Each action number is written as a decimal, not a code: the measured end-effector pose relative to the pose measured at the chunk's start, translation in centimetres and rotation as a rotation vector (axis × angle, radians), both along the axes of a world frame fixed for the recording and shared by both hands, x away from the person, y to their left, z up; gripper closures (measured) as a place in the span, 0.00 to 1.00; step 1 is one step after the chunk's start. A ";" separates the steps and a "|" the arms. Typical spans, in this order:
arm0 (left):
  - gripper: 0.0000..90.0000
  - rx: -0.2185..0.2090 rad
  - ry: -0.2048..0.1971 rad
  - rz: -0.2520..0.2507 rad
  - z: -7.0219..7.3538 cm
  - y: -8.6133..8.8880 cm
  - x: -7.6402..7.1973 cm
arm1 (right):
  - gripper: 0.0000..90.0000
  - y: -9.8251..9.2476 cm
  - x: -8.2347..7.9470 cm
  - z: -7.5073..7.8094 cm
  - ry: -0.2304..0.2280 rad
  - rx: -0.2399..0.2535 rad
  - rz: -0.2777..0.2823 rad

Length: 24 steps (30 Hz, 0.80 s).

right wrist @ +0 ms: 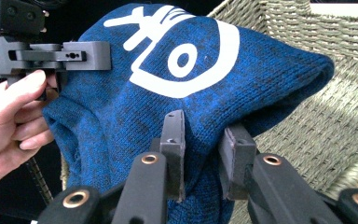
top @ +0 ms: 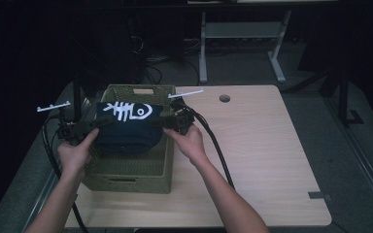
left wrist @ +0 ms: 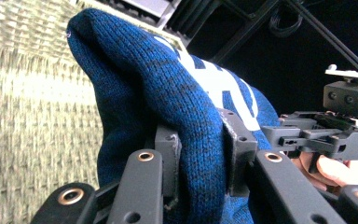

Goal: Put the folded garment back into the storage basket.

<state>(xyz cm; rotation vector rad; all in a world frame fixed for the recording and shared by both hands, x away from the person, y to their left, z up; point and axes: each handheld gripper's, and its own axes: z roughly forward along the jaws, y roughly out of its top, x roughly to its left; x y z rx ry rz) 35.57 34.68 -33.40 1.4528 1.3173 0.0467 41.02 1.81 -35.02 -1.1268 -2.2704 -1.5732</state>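
Holding the blue knit sweater by its 2 sides, the left gripper and right gripper each pinch the cloth tight. This keeps it spread out flat, right above the woven basket on the table.

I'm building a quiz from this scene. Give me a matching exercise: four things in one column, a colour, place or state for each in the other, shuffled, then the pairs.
Things:
1. sweater
2. basket
3. left gripper
4. table

Descriptions:
A. pale wood with a round hole
B. blue knit with a white fish-bone print
C. woven, olive green
D. shut on a fold of blue knit

Pairs: 1-B, 2-C, 3-D, 4-A
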 end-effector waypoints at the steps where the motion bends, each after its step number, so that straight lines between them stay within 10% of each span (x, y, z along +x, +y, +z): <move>1: 0.80 0.005 0.005 0.001 -0.1 0.1 0.0 | 0.82 0.2 0.0 -0.2 0.001 -0.006 0.000; 24: 0.77 0.075 0.161 -0.020 -2.1 1.9 1.2 | 0.81 1.7 -0.3 -3.3 0.046 -0.035 0.012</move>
